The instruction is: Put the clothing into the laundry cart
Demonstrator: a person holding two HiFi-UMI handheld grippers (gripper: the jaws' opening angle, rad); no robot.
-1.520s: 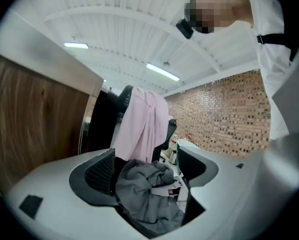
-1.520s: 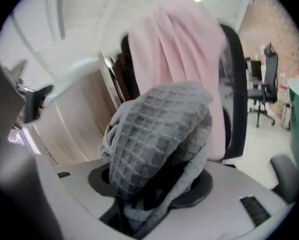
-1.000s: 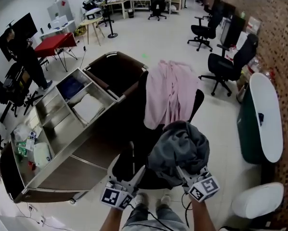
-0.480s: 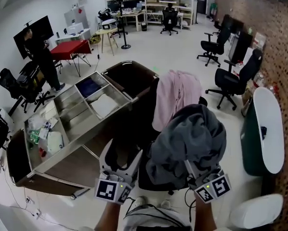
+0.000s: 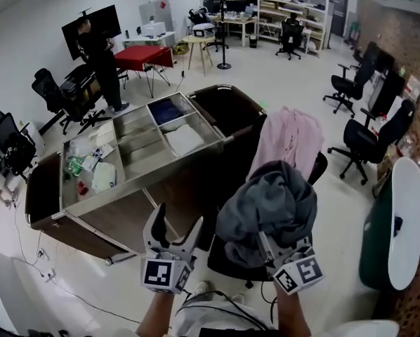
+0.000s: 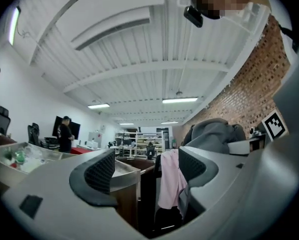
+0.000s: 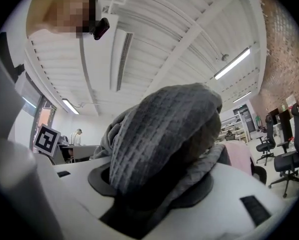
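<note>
A bunched grey garment hangs in the air, and my right gripper is shut on it; its fingertips are buried in the cloth. In the right gripper view the grey garment fills the space between the jaws of that gripper. My left gripper is held up beside it, open and holding nothing, as the left gripper view shows. A pink garment drapes over a black chair back ahead. The laundry cart, metal with dark bag bins at both ends, stands to the left front.
A person in black stands by a monitor at the far left. A red table, several office chairs and shelving stand beyond. A white oval table is at the right. Bottles and cloths lie in the cart's trays.
Both grippers have risen, the right one carrying the grey garment up with it. My view has lifted and swung so the cart lies nearer the middle.
</note>
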